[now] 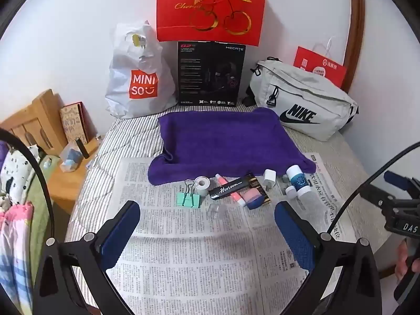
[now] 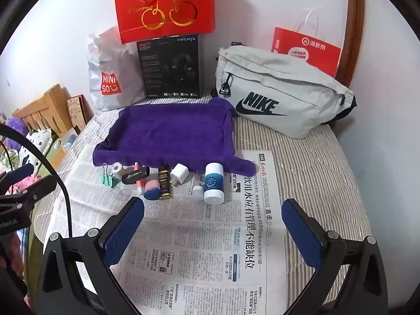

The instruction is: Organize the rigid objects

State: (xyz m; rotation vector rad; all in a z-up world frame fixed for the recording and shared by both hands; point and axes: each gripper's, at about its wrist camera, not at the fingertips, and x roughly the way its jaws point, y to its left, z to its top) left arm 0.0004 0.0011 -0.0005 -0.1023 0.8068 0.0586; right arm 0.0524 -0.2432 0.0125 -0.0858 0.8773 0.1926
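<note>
Left gripper (image 1: 207, 210): jaws spread wide, nothing between them, held above the newspaper (image 1: 183, 249). Right gripper (image 2: 213, 211): likewise spread and empty.

Small objects lie in a loose row on the newspaper, along the near edge of the purple towel (image 1: 223, 136). From the left gripper the row sits at 12 o'clock, near but apart from the fingertips. A clear plastic cap (image 1: 215, 210) lies closest, almost between the tips. Green binder clip (image 1: 188, 197) at 11 o'clock, white tape roll (image 1: 202, 182) just behind it. Black case marked "Horizon" (image 1: 231, 189) lies across a pink tube (image 1: 231, 190). White charger plug (image 1: 270, 178) at 1 o'clock.

From the right gripper the blue-and-white bottle (image 2: 214, 183) lies at 12 o'clock, on its side, cap toward the camera. A small white vial (image 2: 198, 193) touches its left side. Dark box with gold print (image 2: 164, 185) and a pink-and-blue sponge (image 2: 152, 190) at 11 o'clock.

Hard to read: a small grey item behind the bottle is mostly hidden. The pink tube is partly covered by the case. The print on the dark box is too small to make out.

Behind the towel: Miniso bag (image 1: 139, 78), black Hecate box (image 1: 211, 73), grey Nike bag (image 1: 302, 99), red gift bag (image 1: 210, 8).
</note>
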